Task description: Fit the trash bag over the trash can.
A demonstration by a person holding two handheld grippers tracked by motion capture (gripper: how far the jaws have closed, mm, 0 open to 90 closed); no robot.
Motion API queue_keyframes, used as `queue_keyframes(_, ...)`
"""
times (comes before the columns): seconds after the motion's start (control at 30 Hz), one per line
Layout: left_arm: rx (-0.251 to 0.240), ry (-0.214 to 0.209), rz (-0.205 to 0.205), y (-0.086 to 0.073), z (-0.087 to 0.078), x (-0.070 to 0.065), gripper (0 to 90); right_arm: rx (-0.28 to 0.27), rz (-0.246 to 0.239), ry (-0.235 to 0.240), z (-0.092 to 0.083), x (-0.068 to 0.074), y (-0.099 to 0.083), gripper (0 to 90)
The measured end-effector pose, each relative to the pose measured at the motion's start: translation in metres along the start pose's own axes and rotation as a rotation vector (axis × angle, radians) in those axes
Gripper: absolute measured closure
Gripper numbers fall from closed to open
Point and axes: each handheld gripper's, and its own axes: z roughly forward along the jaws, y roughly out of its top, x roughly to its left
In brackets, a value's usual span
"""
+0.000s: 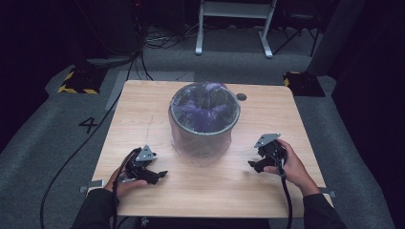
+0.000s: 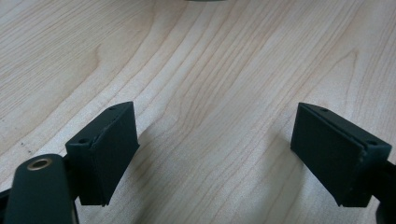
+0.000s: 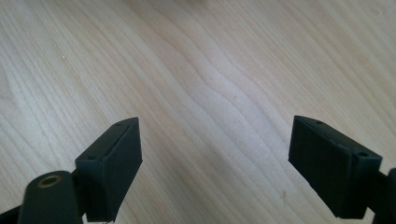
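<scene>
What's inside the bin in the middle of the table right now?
The grey bin is lined with a clear plastic bag; through it, dark purplish folds show. The bag's sheen hides the bottom, so any contents cannot be made out.

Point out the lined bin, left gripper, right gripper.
bin (image 1: pixel 203 140), high view, on its bag-wrapped front wall.
left gripper (image 1: pixel 162 174), high view, between the jaw tips.
right gripper (image 1: pixel 252 164), high view, between the jaw tips.

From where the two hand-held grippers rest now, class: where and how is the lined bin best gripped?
Probably at the rim of the bin, from above. Its round body looks too wide for the open jaws, while the thin upright rim with the plastic liner folded over it offers a narrow edge. The left hand-held gripper and right hand-held gripper could take opposite sides.
</scene>
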Motion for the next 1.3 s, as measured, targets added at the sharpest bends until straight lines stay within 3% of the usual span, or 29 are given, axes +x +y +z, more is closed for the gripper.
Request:
queue_keyframes(0.77, 0.000, 0.001, 0.000, 0.000, 0.000, 0.000, 14.3, -0.060, 0.074, -0.035, 0.002, 0.003, -0.054, 16.6)
queue_keyframes(1.03, 0.001, 0.001, 0.000, 0.000, 0.000, 0.000, 14.3, -0.102, 0.148, -0.039, -0.002, 0.000, -0.071, 16.1)
queue_keyframes(1.3, 0.001, 0.001, 0.000, 0.000, 0.000, 0.000, 14.3, -0.183, 0.250, -0.012, -0.004, -0.003, -0.093, 15.1)
